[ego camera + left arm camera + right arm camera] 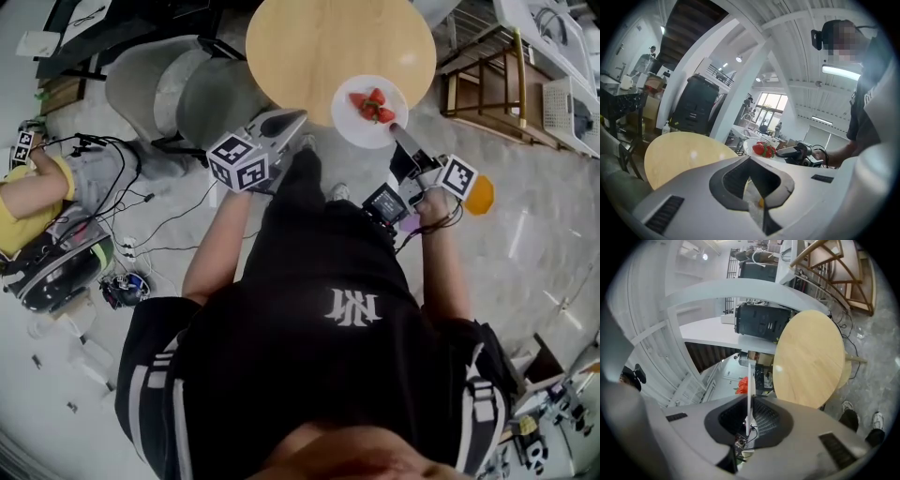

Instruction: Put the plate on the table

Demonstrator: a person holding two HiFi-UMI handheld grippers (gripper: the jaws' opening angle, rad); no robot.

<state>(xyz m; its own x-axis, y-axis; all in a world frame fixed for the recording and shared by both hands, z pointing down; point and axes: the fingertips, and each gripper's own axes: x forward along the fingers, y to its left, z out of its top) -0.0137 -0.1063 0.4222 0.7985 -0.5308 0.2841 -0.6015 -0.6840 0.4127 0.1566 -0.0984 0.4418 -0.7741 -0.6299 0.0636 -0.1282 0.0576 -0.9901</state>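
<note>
Table (309, 47) is cut off by the head view's top edge. In the right gripper view we get the plate (750, 380) edge-on only, its face hidden, and it covers part of the strawberries (742, 386). Orange thing (482, 197) half behind the right gripper (396, 129): we can't name it. Seated person (28, 202) cut by left edge.

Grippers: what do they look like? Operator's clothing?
Left gripper and right gripper: pale grey moulded jaws, dark textured pads, and a white cube of black square markers on each. Black electronics with cables sit behind the right one. The person wears a black short-sleeved shirt with white sleeve stripes.
</note>
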